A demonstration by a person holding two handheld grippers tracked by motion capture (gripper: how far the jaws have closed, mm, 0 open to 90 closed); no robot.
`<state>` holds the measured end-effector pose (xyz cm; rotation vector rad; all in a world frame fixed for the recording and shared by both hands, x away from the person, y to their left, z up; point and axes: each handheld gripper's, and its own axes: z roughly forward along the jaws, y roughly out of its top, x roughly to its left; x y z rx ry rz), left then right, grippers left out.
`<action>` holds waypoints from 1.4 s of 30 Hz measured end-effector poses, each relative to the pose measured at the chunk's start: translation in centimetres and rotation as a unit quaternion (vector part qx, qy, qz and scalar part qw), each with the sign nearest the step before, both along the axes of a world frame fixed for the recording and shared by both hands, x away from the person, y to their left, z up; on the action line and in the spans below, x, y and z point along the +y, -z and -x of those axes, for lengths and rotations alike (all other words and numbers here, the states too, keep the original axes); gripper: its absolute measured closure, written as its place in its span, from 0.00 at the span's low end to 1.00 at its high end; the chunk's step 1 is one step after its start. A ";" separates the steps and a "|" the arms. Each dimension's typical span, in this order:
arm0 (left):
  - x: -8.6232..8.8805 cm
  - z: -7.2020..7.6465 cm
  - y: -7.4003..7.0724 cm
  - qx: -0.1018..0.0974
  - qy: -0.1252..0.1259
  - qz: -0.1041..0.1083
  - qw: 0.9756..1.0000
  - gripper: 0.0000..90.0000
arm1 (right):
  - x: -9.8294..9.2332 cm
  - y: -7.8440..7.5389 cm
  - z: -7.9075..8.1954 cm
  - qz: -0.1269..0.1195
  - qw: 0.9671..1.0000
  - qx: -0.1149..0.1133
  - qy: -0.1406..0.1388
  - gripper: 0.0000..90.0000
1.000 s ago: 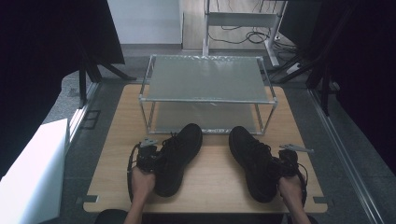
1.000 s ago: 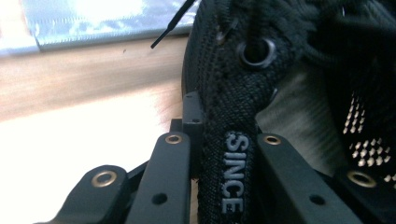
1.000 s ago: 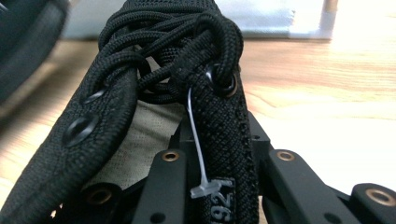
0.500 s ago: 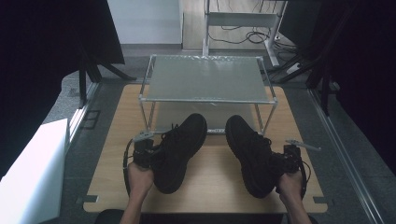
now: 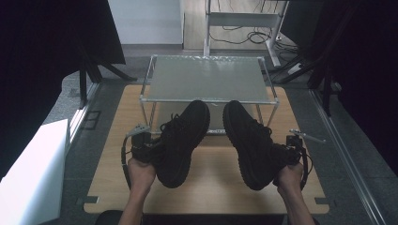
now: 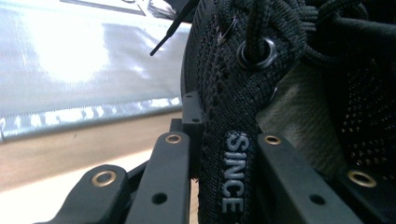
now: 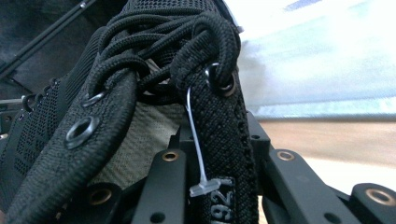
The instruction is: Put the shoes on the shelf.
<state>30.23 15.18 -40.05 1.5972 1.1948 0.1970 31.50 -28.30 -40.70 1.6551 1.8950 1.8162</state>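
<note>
As before clamped, both shoes (image 5: 180,143) (image 5: 251,143) now hang higher.

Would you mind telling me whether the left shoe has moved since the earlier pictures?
Yes. In the high view the left shoe has moved up the picture: its toe, earlier short of the rack's front rail, now overlaps it.

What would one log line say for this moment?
left gripper: shut on left shoe | right gripper: shut on right shoe | both held near rack

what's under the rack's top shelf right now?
Beneath the rack the high view shows its lower shelf and the wooden table. The toes of the left shoe and right shoe cover the front part; anything behind them is hidden.
</note>
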 end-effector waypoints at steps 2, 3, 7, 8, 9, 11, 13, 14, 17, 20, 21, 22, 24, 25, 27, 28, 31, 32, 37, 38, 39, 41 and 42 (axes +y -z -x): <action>-0.1 -0.2 -0.6 -0.003 -0.005 0.000 1.000 0.89 | 0.4 -0.6 -0.2 0.001 1.000 -0.003 0.001 0.85; -0.2 -0.3 -0.8 -0.005 -0.007 0.000 1.000 0.89 | 0.4 -0.6 -0.2 0.001 1.000 -0.003 0.001 0.85; -0.3 -0.7 -1.7 -0.009 -0.013 0.009 1.000 0.89 | 1.0 -1.7 -0.7 0.001 1.000 -0.007 0.001 0.85; -0.3 -0.9 -2.0 -0.010 -0.015 0.014 1.000 0.89 | 1.3 -2.1 -1.1 0.000 1.000 -0.008 0.003 0.85; -0.3 -1.0 -2.2 -0.010 -0.015 0.018 1.000 0.89 | 1.3 -2.1 -1.1 0.000 1.000 -0.008 0.003 0.85; -0.2 -1.3 -2.6 -0.012 -0.018 0.023 0.999 0.89 | 1.5 -2.5 -1.5 -0.006 1.000 -0.005 0.005 0.85; -0.3 -1.6 -3.0 -0.013 -0.020 0.023 0.999 0.89 | 1.6 -2.7 -2.0 -0.012 1.000 -0.002 0.006 0.85; -0.2 -1.8 -3.3 -0.012 -0.019 0.024 0.999 0.89 | 1.7 -2.9 -2.4 -0.021 1.000 0.000 0.007 0.85; -0.2 -2.5 -3.7 -0.010 -0.020 0.026 0.999 0.89 | 1.7 -3.2 -2.8 -0.029 1.000 0.000 0.010 0.85; -0.3 -3.2 -4.0 -0.008 -0.025 0.028 0.999 0.89 | 1.9 -3.8 -3.3 -0.036 0.999 0.001 0.013 0.85; -0.3 -3.4 -4.2 -0.007 -0.029 0.031 0.999 0.89 | 1.9 -4.0 -3.5 -0.038 0.999 0.002 0.014 0.85; -0.4 -3.7 -4.3 -0.007 -0.030 0.034 0.999 0.89 | 2.0 -4.3 -3.7 -0.037 0.999 0.001 0.016 0.85; -0.5 -4.1 -4.6 -0.006 -0.035 0.043 0.998 0.89 | 2.3 -4.8 -4.2 -0.037 0.999 0.001 0.017 0.85; -0.6 -4.3 -4.7 -0.007 -0.037 0.048 0.998 0.89 | 2.5 -5.0 -4.4 -0.037 0.999 0.002 0.018 0.85; -0.7 -4.7 -5.0 -0.005 -0.040 0.055 0.998 0.89 | 2.9 -5.6 -5.1 -0.041 0.999 0.003 0.021 0.85; -0.8 -4.8 -5.1 -0.005 -0.044 0.059 0.997 0.89 | 2.9 -5.6 -5.1 -0.041 0.999 0.003 0.021 0.85; -1.0 -5.4 -5.4 -0.005 -0.059 0.067 0.996 0.88 | 3.3 -6.0 -5.9 -0.049 0.998 0.008 0.027 0.85; -1.1 -5.6 -5.5 -0.003 -0.064 0.072 0.995 0.88 | 3.4 -6.1 -6.1 -0.051 0.998 0.009 0.028 0.85; -1.5 -6.8 -6.0 0.006 -0.083 0.080 0.993 0.88 | 3.9 -6.5 -7.4 -0.055 0.997 0.017 0.043 0.85; -1.6 -7.1 -6.2 0.006 -0.088 0.077 0.993 0.87 | 4.0 -6.5 -7.6 -0.056 0.997 0.018 0.045 0.85; -1.7 -7.3 -6.3 0.007 -0.090 0.075 0.993 0.87 | 4.1 -6.6 -8.0 -0.058 0.997 0.021 0.046 0.85; -1.9 -7.8 -6.6 0.010 -0.096 0.079 0.992 0.87 | 4.3 -6.7 -8.4 -0.066 0.996 0.027 0.050 0.85; -2.0 -8.1 -6.7 0.012 -0.098 0.083 0.992 0.87 | 4.4 -6.7 -8.6 -0.071 0.996 0.030 0.050 0.85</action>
